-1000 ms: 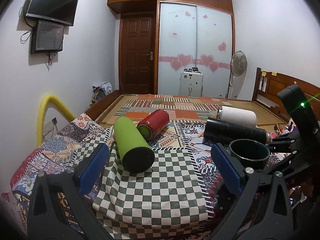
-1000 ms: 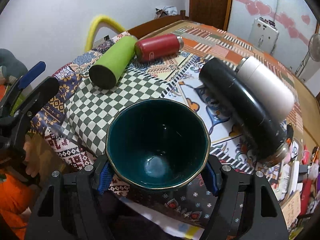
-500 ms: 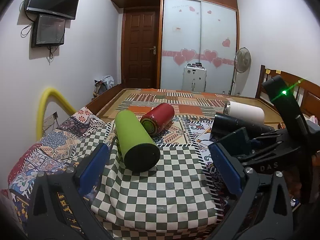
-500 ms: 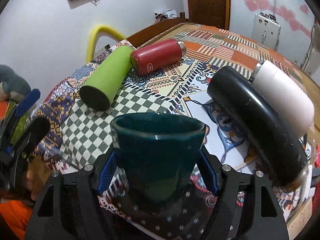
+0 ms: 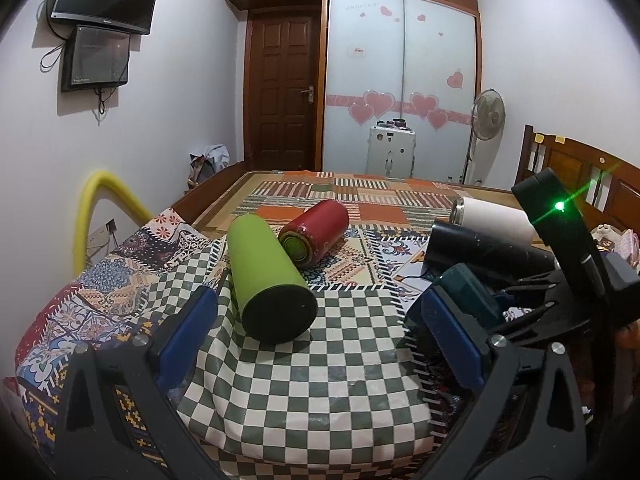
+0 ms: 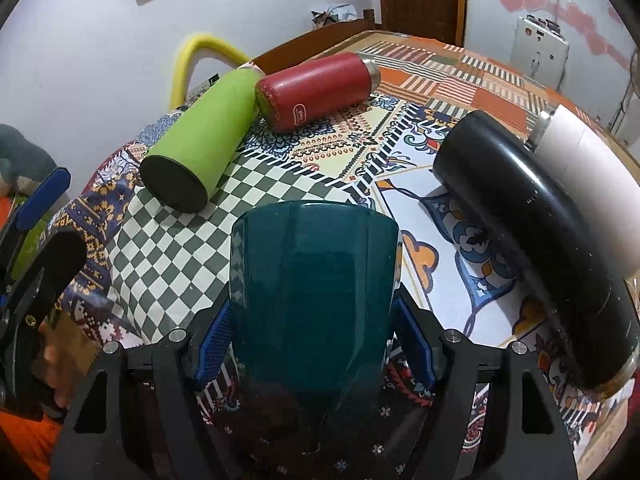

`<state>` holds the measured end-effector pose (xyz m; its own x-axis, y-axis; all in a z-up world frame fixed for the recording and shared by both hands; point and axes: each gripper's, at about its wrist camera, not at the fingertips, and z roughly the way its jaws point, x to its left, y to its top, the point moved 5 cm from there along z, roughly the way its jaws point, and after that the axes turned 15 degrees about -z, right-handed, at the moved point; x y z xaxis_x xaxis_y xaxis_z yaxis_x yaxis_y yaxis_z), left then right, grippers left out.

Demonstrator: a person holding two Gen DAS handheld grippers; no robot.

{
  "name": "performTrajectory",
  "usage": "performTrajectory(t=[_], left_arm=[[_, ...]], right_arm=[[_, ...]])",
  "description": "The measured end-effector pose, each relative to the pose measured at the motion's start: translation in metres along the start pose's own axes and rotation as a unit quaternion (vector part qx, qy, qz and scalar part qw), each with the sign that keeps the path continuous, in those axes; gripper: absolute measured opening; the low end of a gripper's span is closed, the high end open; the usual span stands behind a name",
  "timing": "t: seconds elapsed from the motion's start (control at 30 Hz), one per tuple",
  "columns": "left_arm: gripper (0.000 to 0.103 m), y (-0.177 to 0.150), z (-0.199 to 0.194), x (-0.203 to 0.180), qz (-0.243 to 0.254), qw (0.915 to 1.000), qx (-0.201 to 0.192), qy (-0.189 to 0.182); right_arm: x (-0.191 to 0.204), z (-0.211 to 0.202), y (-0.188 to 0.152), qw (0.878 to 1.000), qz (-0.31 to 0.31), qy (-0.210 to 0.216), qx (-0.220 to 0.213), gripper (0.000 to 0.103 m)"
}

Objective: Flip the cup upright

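My right gripper [image 6: 312,344] is shut on a dark teal cup [image 6: 314,300], its blue pads pressing both sides. The cup's outer wall faces the camera and its mouth is hidden. In the left wrist view the same cup [image 5: 468,294] shows at the right, tilted and held by the right gripper [image 5: 520,300] low over the bed cover. My left gripper [image 5: 316,336] is open and empty, its jaws wide apart, in front of the green bottle [image 5: 268,276].
Lying on the patterned bed cover [image 6: 168,240] are a green bottle [image 6: 200,152], a red bottle [image 6: 316,88], a black flask [image 6: 532,240] and a white flask [image 6: 592,192]. A yellow curved tube [image 5: 96,208] stands at the bed's left edge. A wooden headboard [image 5: 600,184] is at the right.
The right gripper has turned the teal cup: its open mouth faced the camera a second ago, and its outer wall faces it now. The left gripper has tilted up slightly.
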<state>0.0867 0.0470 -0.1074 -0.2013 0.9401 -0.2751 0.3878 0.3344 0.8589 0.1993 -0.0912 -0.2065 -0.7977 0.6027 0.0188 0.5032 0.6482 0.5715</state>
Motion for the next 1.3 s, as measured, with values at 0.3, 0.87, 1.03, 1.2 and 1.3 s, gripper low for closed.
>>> performTrajectory(t=[0.3, 0.87, 1.03, 1.2, 1.3], left_arm=[[0.103, 0.002, -0.010, -0.032, 0.025, 0.9996, 0.004, -0.012], [0.103, -0.027, 0.035, -0.086, 0.043, 0.9922, 0.116, 0.015], [0.103, -0.037, 0.058, -0.090, 0.039, 0.9849, 0.167, 0.022], [0.103, -0.047, 0.075, -0.094, 0.040, 0.9751, 0.217, 0.018], [0.103, -0.051, 0.084, -0.096, 0.035, 0.9708, 0.237, 0.013]], right_arm=[[-0.003, -0.054, -0.012, 0.997, -0.011, -0.035, -0.065, 0.080], [-0.043, -0.150, -0.065, 0.974, 0.025, -0.141, -0.176, 0.082], [-0.049, -0.154, -0.078, 0.970, 0.025, -0.158, -0.183, 0.082], [-0.052, -0.153, -0.088, 0.966, 0.017, -0.174, -0.190, 0.083], [-0.053, -0.149, -0.091, 0.965, 0.012, -0.178, -0.192, 0.083]])
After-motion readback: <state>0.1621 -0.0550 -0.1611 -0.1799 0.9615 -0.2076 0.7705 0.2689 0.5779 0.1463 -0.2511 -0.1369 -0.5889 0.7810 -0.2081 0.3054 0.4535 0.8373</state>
